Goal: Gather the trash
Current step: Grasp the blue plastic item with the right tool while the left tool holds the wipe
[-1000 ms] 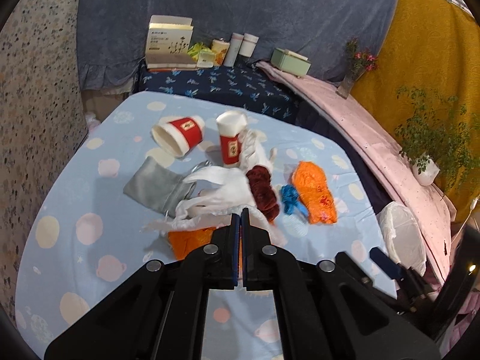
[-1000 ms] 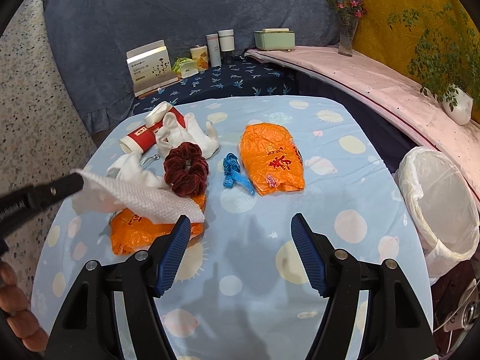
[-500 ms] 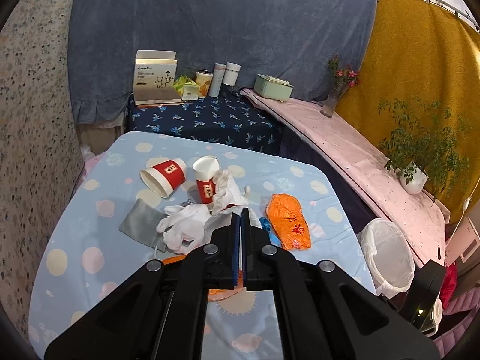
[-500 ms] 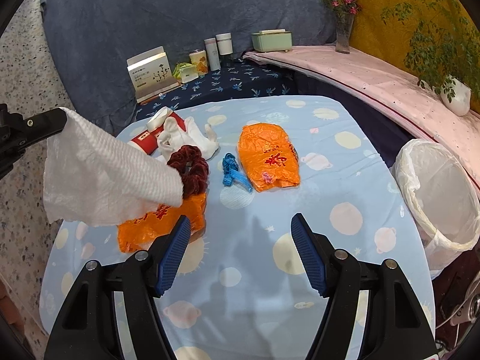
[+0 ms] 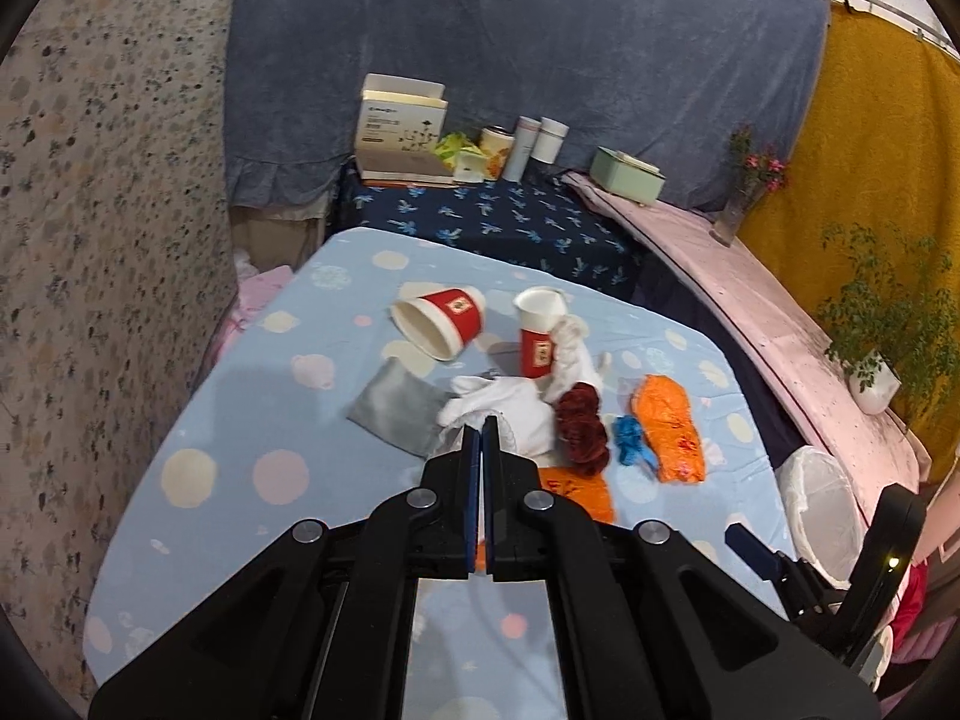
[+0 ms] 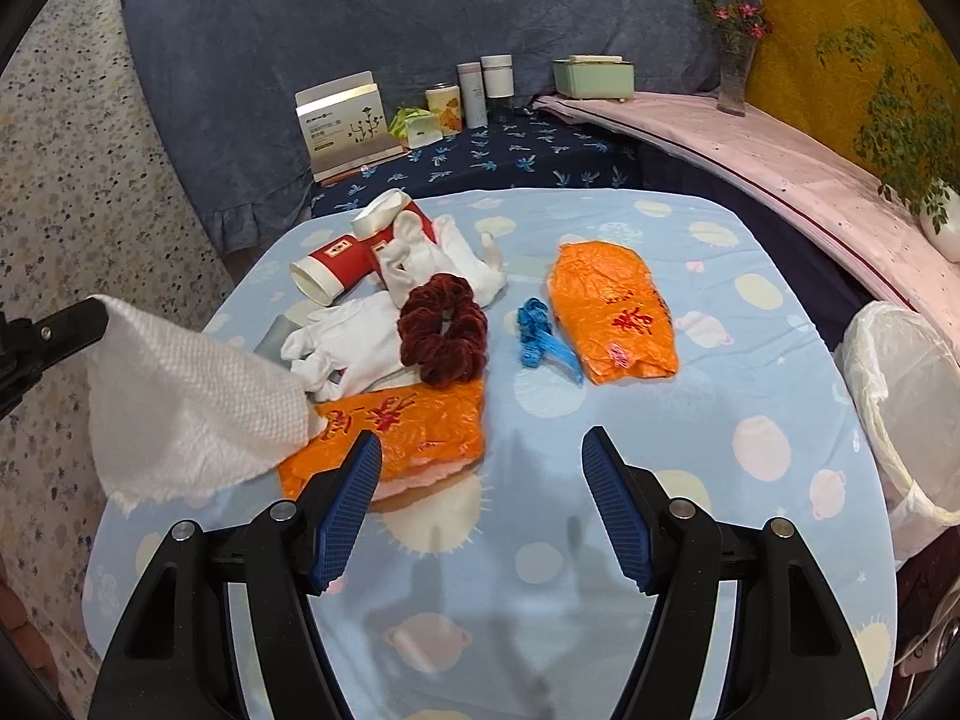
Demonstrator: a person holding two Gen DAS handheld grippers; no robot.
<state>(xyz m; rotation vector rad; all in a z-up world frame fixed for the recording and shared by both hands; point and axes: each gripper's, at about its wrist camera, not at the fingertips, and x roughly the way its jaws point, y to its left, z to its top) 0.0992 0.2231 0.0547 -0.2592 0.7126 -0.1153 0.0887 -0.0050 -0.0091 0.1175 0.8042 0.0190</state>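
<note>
The right tool (image 6: pixel 482 504) hangs released over bare counter (image 6: pixel 600 630) near the front edge. The left tool (image 5: pixel 482 438) is clenched on a paper towel (image 6: pixel 192 408), dangling above the left edge; dragged across, it could snag the clutter mid-counter. The bin (image 6: pixel 900 408) waits off the right edge.

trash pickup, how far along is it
Early. Nothing shows inside the white-lined bin, though little of its interior is visible. In hand: the left gripper is shut on a white paper towel, hanging clear of the table. The right gripper is open and empty. Left on the table: two orange bags and two paper cups, among gloves and hair ties.
</note>
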